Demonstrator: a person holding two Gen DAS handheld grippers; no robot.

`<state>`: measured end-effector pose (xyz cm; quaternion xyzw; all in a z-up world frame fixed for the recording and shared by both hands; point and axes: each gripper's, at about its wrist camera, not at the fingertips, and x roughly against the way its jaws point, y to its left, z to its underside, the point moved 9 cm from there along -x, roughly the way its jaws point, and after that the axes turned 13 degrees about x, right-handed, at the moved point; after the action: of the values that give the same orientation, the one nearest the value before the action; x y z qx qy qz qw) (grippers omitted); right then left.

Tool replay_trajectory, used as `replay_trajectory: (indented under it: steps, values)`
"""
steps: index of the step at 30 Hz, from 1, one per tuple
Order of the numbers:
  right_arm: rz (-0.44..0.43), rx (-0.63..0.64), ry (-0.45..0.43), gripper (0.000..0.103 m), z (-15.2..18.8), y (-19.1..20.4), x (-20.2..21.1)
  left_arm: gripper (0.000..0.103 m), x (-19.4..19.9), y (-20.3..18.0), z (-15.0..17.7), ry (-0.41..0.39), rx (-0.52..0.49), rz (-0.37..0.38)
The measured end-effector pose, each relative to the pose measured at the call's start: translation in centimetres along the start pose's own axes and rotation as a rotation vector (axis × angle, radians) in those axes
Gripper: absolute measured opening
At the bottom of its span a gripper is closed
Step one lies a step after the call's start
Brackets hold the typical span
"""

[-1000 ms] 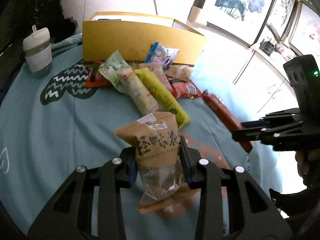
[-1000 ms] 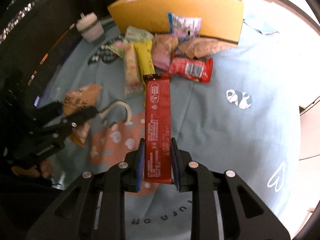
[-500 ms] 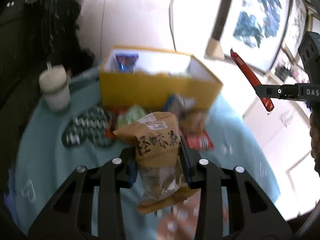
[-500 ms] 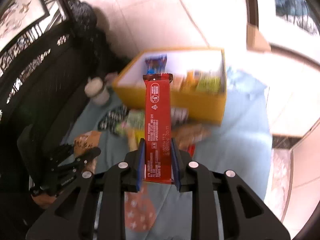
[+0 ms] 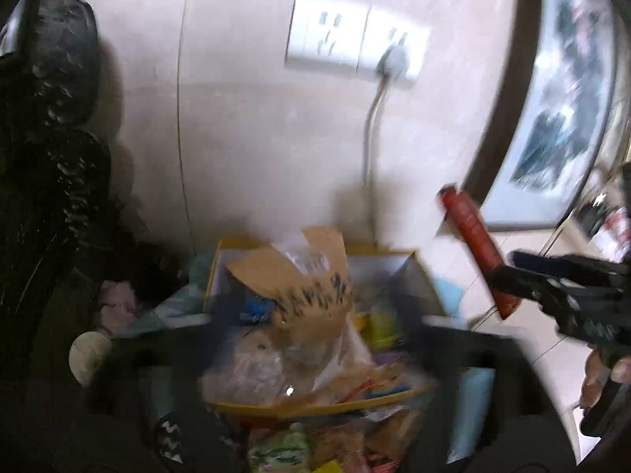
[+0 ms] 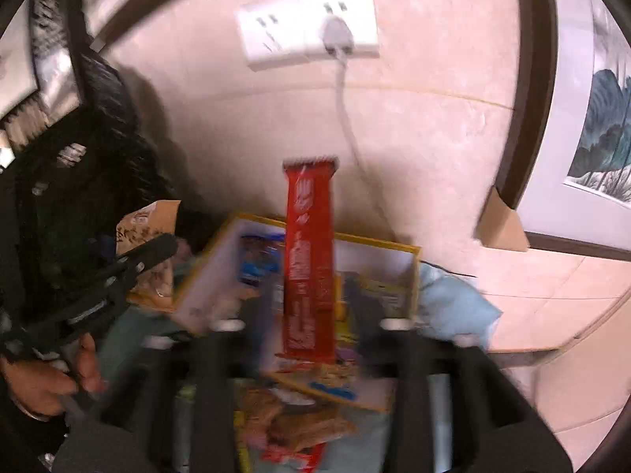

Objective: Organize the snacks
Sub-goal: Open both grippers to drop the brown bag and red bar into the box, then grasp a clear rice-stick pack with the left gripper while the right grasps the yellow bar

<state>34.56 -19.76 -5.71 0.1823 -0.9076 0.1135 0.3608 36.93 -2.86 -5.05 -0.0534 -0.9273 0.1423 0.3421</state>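
Note:
My left gripper [image 5: 315, 339], blurred by motion, is shut on a brown paper snack bag [image 5: 303, 287] held over the open yellow box [image 5: 315, 404]. My right gripper [image 6: 307, 339] is shut on a long red snack bar [image 6: 309, 260], upright above the same yellow box [image 6: 414, 272]. The red bar [image 5: 473, 252] and right gripper [image 5: 560, 291] show at the right of the left wrist view. The left gripper [image 6: 130, 272] with the brown bag [image 6: 146, 224] shows at the left of the right wrist view. Several snacks lie inside the box.
More snack packets [image 5: 323, 445] lie on the blue cloth [image 6: 453, 307] in front of the box. A wall with a white socket and cable [image 5: 378, 63] stands just behind it. A white cup [image 5: 88, 354] is at the left. Framed pictures [image 6: 599, 134] hang to the right.
Both grippers have risen and moved forward toward the yellow box, carrying their snacks. The box now lies directly below both, and the wall socket has come into view.

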Motion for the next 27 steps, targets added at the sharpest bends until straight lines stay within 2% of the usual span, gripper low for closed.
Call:
replay_trajectory:
  steps: [1, 4, 6, 9, 11, 12, 14, 17, 19, 24, 27]
  values:
    - [-0.006, 0.008, 0.016, 0.059, 0.8, 0.3, -0.4, 0.097, -0.4, 1.0, 0.1, -0.006, 0.002, -0.042]
    - [-0.041, 0.034, 0.058, 0.059, 4.2, 2.1, -0.9, 0.097, -0.4, 2.9, 2.5, -0.001, -0.004, -0.066]
    - [-0.117, 0.079, 0.101, 0.059, 8.3, 5.5, -1.3, 0.097, -0.1, 4.4, 5.3, -0.006, -0.003, -0.089]
    - [-0.201, 0.151, 0.190, 0.059, 14.6, 10.6, -2.2, 0.097, 0.1, 6.2, 11.9, 0.037, -0.003, -0.092]
    - [-0.246, 0.214, 0.256, 0.058, 19.9, 14.3, -2.7, 0.097, -0.2, 7.5, 17.0, 0.097, -0.023, -0.103]
    - [-0.259, 0.220, 0.279, 0.056, 21.6, 15.4, -2.9, 0.097, -0.4, 8.1, 19.8, 0.138, -0.044, -0.121]
    - [-0.281, 0.204, 0.312, 0.055, 24.5, 17.1, -3.5, 0.097, -0.5, 8.9, 23.2, 0.179, -0.079, -0.153]
    - [-0.279, 0.163, 0.334, 0.055, 26.5, 17.9, -4.4, 0.097, -0.8, 9.6, 26.3, 0.226, -0.117, -0.187]
    - [-0.269, 0.156, 0.351, 0.055, 27.1, 18.1, -5.2, 0.097, -1.1, 9.6, 27.1, 0.228, -0.140, -0.190]
    - [-0.242, 0.144, 0.330, 0.055, 26.5, 18.3, -6.2, 0.097, -1.5, 8.1, 25.7, 0.191, -0.126, -0.122]
    - [-0.234, 0.134, 0.332, 0.055, 26.0, 18.3, -7.0, 0.097, -2.8, 7.6, 25.5, 0.198, -0.141, -0.125]
